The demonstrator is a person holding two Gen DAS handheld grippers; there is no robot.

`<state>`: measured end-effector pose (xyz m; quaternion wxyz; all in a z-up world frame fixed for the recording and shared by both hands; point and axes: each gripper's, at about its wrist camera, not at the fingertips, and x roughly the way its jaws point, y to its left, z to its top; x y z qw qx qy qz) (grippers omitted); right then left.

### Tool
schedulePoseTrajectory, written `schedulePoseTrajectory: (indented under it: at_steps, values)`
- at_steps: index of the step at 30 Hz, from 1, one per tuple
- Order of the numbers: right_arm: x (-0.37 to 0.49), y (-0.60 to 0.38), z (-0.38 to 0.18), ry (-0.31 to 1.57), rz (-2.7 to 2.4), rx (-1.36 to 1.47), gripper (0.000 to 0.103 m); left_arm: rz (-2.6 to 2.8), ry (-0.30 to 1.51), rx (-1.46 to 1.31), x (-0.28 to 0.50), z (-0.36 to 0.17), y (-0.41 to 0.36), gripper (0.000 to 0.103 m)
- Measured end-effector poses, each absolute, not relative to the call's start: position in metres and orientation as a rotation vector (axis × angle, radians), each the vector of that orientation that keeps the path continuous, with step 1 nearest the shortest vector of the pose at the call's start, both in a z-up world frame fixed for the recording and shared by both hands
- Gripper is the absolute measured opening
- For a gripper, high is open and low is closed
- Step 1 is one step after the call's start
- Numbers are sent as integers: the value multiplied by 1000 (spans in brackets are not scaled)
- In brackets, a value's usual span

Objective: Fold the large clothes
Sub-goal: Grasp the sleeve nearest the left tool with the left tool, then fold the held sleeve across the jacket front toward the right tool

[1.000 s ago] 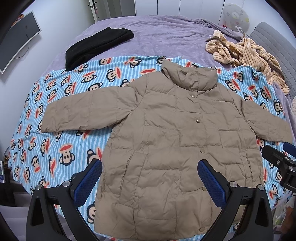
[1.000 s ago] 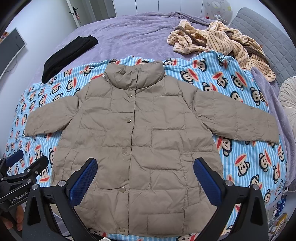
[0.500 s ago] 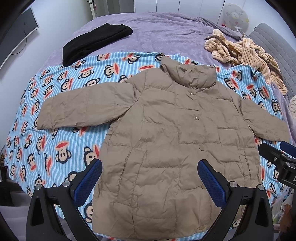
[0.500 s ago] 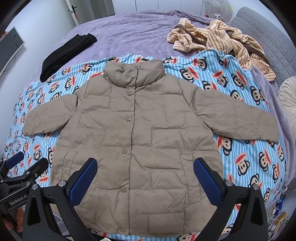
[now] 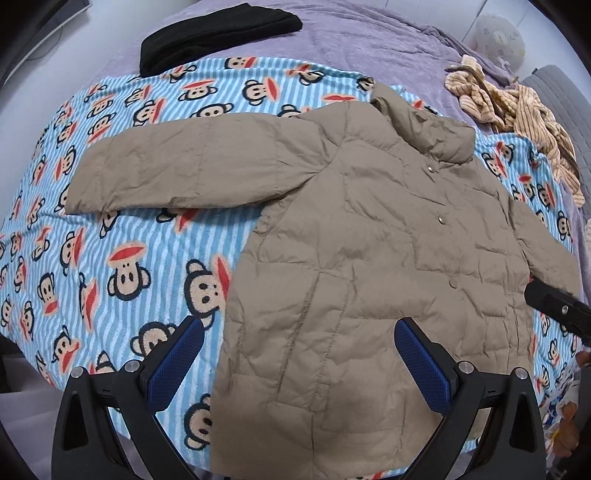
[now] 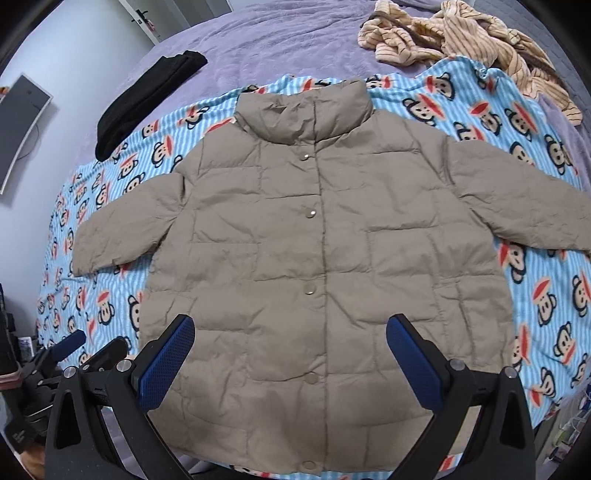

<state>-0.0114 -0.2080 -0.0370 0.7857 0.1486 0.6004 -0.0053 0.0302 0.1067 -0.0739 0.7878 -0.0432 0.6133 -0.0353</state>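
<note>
A tan puffer jacket [image 5: 369,258] [image 6: 314,240] lies flat, front up and snapped shut, on a blue striped monkey-print blanket [image 5: 147,240] [image 6: 535,295], both sleeves spread sideways. My left gripper [image 5: 299,363] hovers open above the jacket's lower left hem, nothing between its blue pads. Over the lower middle of the jacket, my right gripper [image 6: 290,362] is also open and empty. The left gripper shows at the bottom left of the right wrist view [image 6: 74,354], and the right one pokes in at the right edge of the left wrist view [image 5: 557,310].
The blanket covers a purple bedspread [image 5: 369,40] [image 6: 277,40]. A folded black garment [image 5: 218,33] [image 6: 144,103] lies at the far left, a heap of striped beige clothing [image 5: 517,114] [image 6: 461,33] at the far right. A monitor [image 6: 22,125] hangs on the left wall.
Both grippers have come lower and closer to the jacket. The left one has also swung left, bringing the jacket's left sleeve nearer the middle of its view. Both stay open.
</note>
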Motion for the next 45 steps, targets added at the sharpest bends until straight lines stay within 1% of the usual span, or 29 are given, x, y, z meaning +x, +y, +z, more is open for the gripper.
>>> schedulePoseTrajectory:
  at_steps: [4,9,13,18,21,26,27,28,29,30,31,32,33,34,36,39,45]
  values:
    - [0,-177,-60,1344,60,372,103,-59,1300,-179,50,-95,150,103]
    - [11,-133,-104,1438,122,454,103,-7,1265,-277,81,-129,208,103]
    - [20,-106,-126,1433,110,435,103,20,1216,-454,107,-162,263,103]
    - [44,-94,-145,1419,100,417,103,107,1170,-702,138,-208,327,103]
    - [62,-90,-150,1391,105,422,103,150,1134,-741,159,-222,348,103]
    - [91,-78,-151,1308,143,413,102,224,1086,-701,196,-226,360,103]
    - [98,-75,-152,1297,157,420,98,246,1087,-702,201,-228,362,100]
    - [103,-71,-153,1288,170,427,92,271,1087,-692,205,-228,361,92]
    - [109,-67,-153,1279,186,436,79,293,1089,-663,208,-228,359,86]
    - [115,-64,-155,1275,203,448,56,302,1090,-628,208,-226,356,73]
    - [120,-60,-157,1272,219,464,41,299,1082,-596,208,-223,356,54]
    - [128,-57,-160,1272,236,487,13,294,1079,-568,210,-221,354,46]
    - [134,-53,-162,1273,249,502,11,275,1074,-560,210,-219,356,26]
    - [138,-50,-164,1269,260,512,11,234,1064,-576,211,-216,358,11]
    - [148,-39,-167,1251,285,521,11,214,1044,-573,211,-205,359,10]
    - [159,-22,-177,1244,325,520,11,168,964,-520,207,-173,350,10]
    - [165,-7,-225,1342,337,563,10,-51,820,-408,203,-99,291,10]
